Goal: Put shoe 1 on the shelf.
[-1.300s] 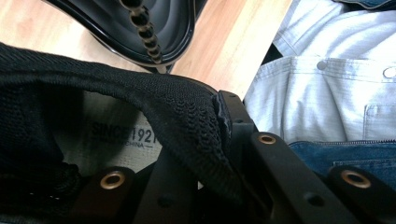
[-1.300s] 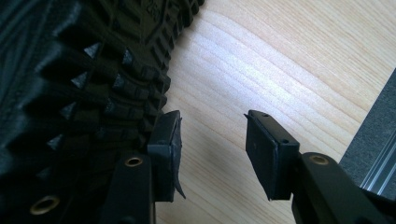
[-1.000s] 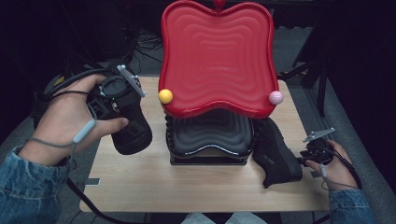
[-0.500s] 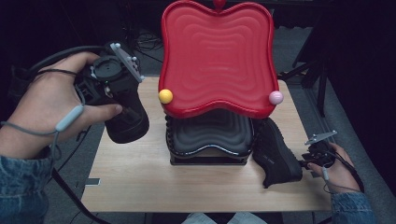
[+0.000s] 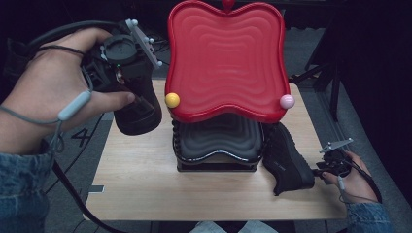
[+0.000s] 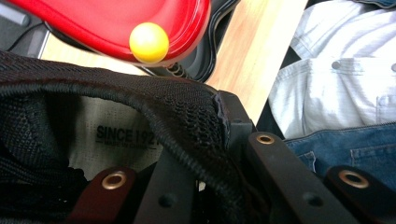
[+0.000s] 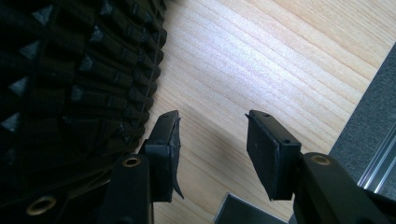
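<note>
While lifted clear of the wooden table (image 5: 145,189), the black shoe (image 5: 138,114) hangs left of the red tray (image 5: 223,58), its collar pinched betw. the left gripper (image 5: 124,58) jaws. Second shoe (image 5: 286,162) lies on its side by the black stand (image 5: 216,145); right gripper (image 7: 212,149) jaws spread, nothing betw. them, just beside its sole.

A wooden table (image 5: 145,184) bears a black ribbed stand (image 5: 216,145) at its centre, and a red wavy-edged tray (image 5: 223,58) tilts above it, with a yellow ball (image 5: 172,100) at seven o'clock and a pink ball (image 5: 286,101) at five o'clock
</note>
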`<state>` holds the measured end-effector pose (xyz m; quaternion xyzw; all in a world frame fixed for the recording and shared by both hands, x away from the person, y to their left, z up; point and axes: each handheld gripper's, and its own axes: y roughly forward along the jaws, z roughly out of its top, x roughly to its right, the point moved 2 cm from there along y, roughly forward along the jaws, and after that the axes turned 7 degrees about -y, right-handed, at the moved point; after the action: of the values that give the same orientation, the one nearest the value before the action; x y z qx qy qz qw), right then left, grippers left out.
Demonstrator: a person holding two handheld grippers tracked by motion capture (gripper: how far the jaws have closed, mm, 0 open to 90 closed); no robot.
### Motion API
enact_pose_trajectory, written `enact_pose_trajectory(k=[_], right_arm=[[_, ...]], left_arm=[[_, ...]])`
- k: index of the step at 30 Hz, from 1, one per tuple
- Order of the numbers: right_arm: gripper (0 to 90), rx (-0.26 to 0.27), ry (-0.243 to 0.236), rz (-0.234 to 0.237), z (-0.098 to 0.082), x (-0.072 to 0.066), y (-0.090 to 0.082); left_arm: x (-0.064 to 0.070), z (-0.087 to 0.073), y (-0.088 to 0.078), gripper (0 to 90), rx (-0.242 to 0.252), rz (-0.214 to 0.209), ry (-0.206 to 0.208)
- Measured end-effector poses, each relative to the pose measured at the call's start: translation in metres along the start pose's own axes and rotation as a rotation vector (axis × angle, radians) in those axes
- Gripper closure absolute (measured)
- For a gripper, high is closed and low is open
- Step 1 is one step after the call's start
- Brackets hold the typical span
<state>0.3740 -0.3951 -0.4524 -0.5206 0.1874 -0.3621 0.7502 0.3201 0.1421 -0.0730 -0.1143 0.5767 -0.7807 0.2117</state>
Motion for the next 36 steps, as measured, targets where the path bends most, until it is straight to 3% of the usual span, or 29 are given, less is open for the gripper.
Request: enact_pose_trajectory(k=[8,17,22,29,36], right_arm=[[55.5,-0.008,-0.004,0.000,-0.001,-0.002,0.001],[55.6,-0.024,-0.008,-0.011,-0.001,-0.002,0.003],[55.4,-0.023,-0.006,-0.015,-0.002,-0.001,0.003],[55.4,-0.026,-0.012,-0.013,-0.002,-0.001,0.003],[55.4,-0.023,-0.013,-0.004,-0.001,-0.002,0.005]], left_arm=[[-0.004,0.009,-0.013,86.0,0.057,0.022,0.018],[-0.009,0.025,-0.014,86.0,0.092,0.029,0.045],[-0.006,0.036,-0.015,85.6,0.104,0.039,0.101],[-0.001,0.059,-0.007,85.8,0.127,0.031,0.161],[-0.002,0.078,0.006,85.8,0.131,0.038,0.181]])
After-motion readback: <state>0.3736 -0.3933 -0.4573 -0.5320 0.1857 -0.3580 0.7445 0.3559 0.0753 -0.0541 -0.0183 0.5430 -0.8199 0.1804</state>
